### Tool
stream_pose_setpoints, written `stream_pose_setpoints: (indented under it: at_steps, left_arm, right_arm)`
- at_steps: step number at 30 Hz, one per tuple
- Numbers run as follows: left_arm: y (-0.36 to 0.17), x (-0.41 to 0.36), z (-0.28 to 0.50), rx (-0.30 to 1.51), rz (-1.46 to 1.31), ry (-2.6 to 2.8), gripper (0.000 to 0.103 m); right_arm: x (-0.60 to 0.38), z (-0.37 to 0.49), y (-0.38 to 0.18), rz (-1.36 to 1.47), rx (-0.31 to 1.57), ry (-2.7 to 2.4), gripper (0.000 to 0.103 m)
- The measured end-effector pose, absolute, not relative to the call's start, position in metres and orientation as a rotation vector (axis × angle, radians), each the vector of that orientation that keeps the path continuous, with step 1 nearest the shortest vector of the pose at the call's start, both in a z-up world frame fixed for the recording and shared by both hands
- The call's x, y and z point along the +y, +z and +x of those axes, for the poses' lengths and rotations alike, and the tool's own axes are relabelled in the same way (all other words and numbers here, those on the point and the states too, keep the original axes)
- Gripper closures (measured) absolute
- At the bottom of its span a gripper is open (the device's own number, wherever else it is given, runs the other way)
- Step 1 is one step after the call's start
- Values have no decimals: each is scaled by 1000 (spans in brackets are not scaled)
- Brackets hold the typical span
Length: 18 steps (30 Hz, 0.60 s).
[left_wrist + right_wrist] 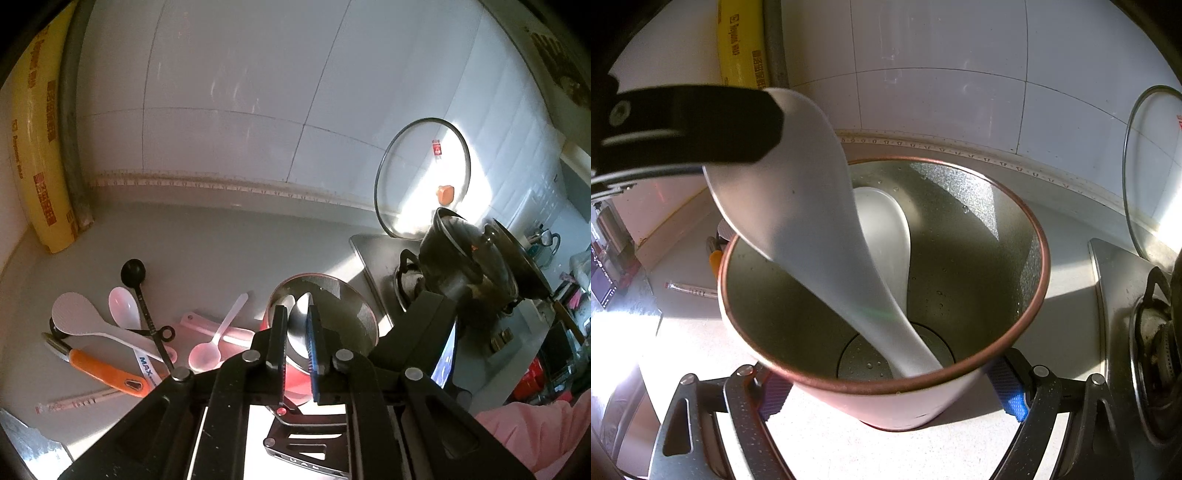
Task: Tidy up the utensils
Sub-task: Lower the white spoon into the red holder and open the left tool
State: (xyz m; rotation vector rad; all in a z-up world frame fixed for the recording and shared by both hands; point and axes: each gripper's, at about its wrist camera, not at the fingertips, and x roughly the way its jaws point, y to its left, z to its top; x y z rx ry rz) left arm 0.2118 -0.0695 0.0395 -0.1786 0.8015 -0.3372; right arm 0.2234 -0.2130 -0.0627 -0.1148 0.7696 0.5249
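This is a home kitchen. White wall tiles point(229, 110) rise behind a pale desk point(207, 240), and a gas stove point(402, 273) stands at its right end with a dark pot point(461, 258) on the burner. A glass lid point(421, 177) leans against the tiles. Spoons point(125, 306) and a ladle point(135, 271) lie scattered on the desk, and a yellow roll of cling film point(40, 158) stands in the corner.
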Motion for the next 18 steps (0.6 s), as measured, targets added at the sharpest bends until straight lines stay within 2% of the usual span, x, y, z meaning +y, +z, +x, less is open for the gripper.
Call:
stream_pose_setpoints:
  at_steps: [18]
  left_arm:
    - [38, -59, 212, 807, -216, -303, 86]
  right_arm:
    - [-214, 225, -64, -117, 770, 523, 12]
